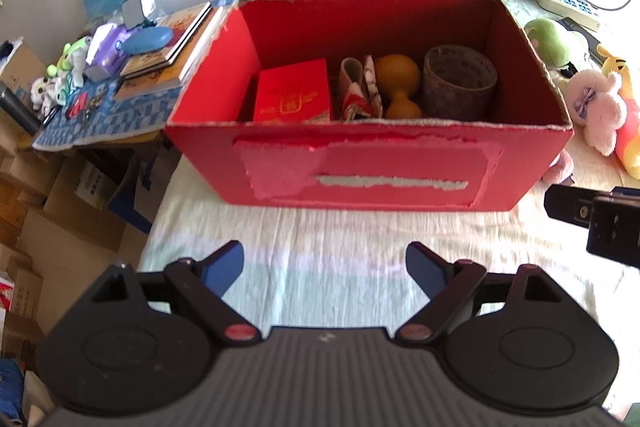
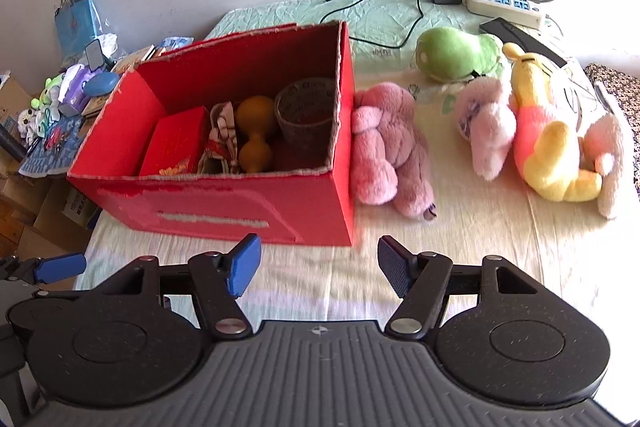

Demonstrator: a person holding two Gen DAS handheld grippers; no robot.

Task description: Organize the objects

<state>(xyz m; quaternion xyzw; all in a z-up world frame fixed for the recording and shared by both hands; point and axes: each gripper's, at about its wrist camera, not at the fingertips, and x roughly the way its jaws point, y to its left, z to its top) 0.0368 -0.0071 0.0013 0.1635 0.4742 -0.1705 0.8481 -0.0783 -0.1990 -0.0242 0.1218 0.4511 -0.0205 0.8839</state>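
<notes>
An open red cardboard box (image 1: 400, 175) (image 2: 224, 215) stands on the bed. Inside lie a red packet (image 1: 294, 91) (image 2: 174, 143), a patterned cloth pouch (image 1: 360, 87), an orange gourd (image 1: 400, 87) (image 2: 254, 135) and a brown tape roll (image 1: 460, 83) (image 2: 306, 115). A pink plush (image 2: 384, 151) leans against the box's right wall. Further right lie a pale pink plush (image 2: 488, 127), a yellow bear plush (image 2: 552, 131) and a green plush (image 2: 456, 53). My left gripper (image 1: 324, 269) is open and empty before the box. My right gripper (image 2: 318, 267) is open and empty near the box's right corner.
A power strip (image 2: 504, 1), charger and cables lie at the bed's far edge. A side table (image 1: 104, 119) on the left holds books, a blue case and small toys. Cardboard boxes (image 1: 60, 211) are stacked below it. The right gripper's body (image 1: 600, 219) shows at the left view's edge.
</notes>
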